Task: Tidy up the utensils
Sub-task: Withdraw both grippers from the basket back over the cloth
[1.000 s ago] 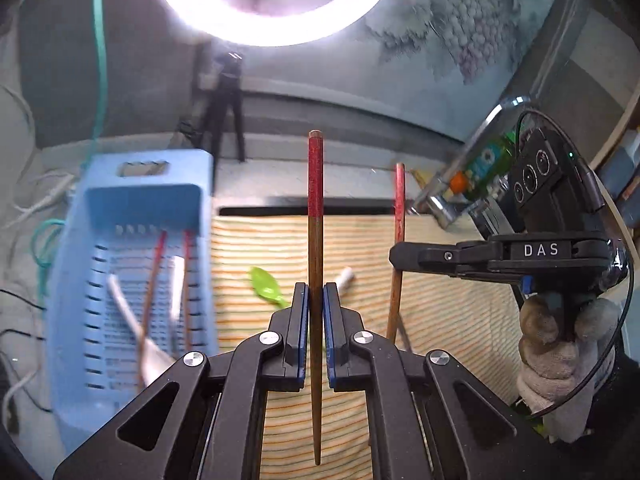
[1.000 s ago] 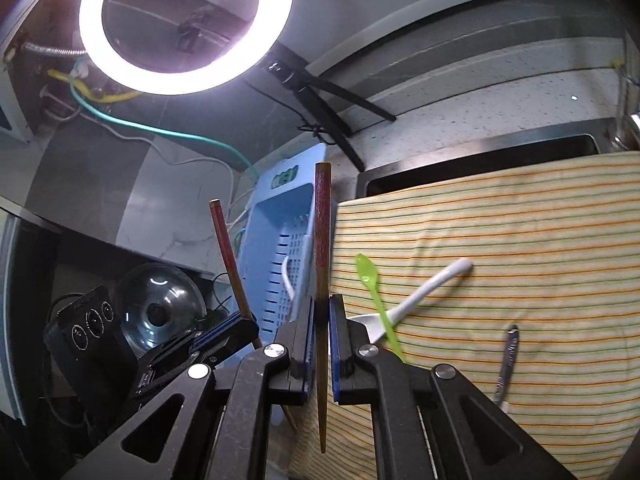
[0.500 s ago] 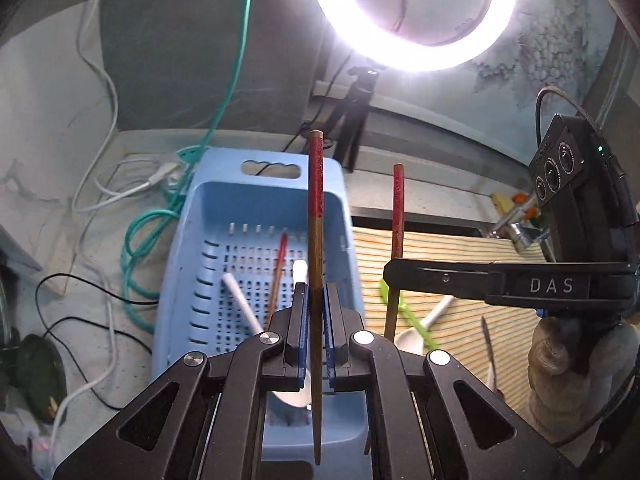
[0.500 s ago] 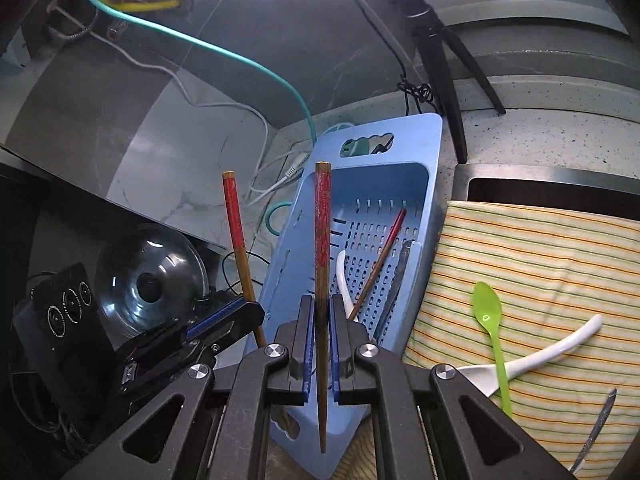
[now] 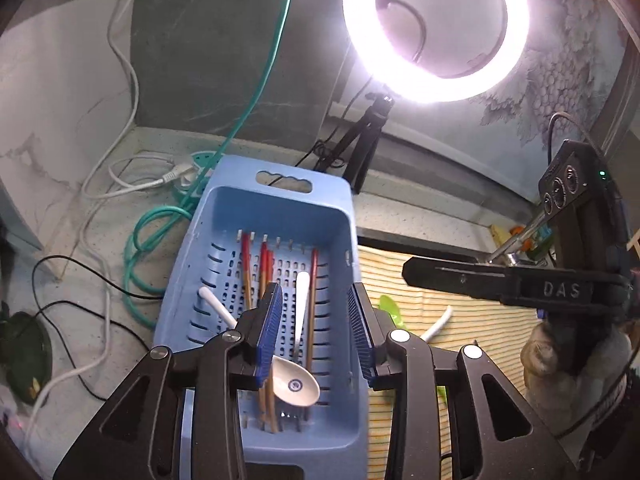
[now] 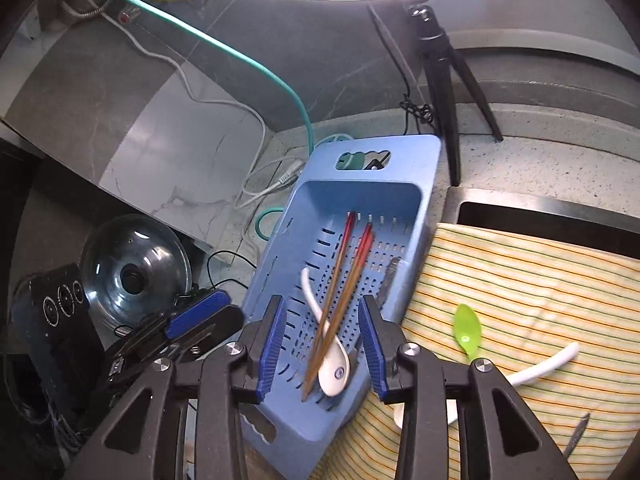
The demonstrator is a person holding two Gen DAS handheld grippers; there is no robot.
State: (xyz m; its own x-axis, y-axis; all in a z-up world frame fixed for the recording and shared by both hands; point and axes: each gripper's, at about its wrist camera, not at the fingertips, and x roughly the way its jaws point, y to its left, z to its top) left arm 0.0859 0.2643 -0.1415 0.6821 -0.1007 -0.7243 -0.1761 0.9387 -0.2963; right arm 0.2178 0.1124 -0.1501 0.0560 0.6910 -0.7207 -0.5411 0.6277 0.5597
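The chopsticks [image 5: 262, 280] lay in the blue basket [image 5: 224, 216], with their red ends pointing to the far wall of it. Two white spoons were in there too. One white spoon [image 5: 294, 384] lay with its bowl near the front of the basket, and the other white spoon [image 5: 216, 306] lay to the left of it. In the right wrist view the chopsticks [image 6: 344, 288] crossed over a white spoon [image 6: 334, 372], and a grey metal utensil [image 6: 388, 276] lay by the right wall of the basket [image 6: 400, 160].

The left hand-held gripper [image 5: 316, 332] was over the basket. Its jaws had just been opening, and nothing was between them. The right hand-held gripper [image 6: 322, 348] was over the basket as well. Its jaws had also just been opening, and they held nothing.

The basket sat on the table [image 5: 100, 240], just beside a striped cloth [image 6: 540, 280]. On the cloth lay a green spoon [image 6: 466, 332], another white spoon [image 6: 552, 360] and a thin metal utensil [image 6: 578, 434] near the edge of the picture.

Behind the basket were a green cord [image 5: 152, 240], white cords [image 5: 132, 176] and a black tripod [image 6: 444, 80] under a bright ring light [image 5: 436, 28]. A shiny pot lid [image 6: 136, 268] stood to the left.
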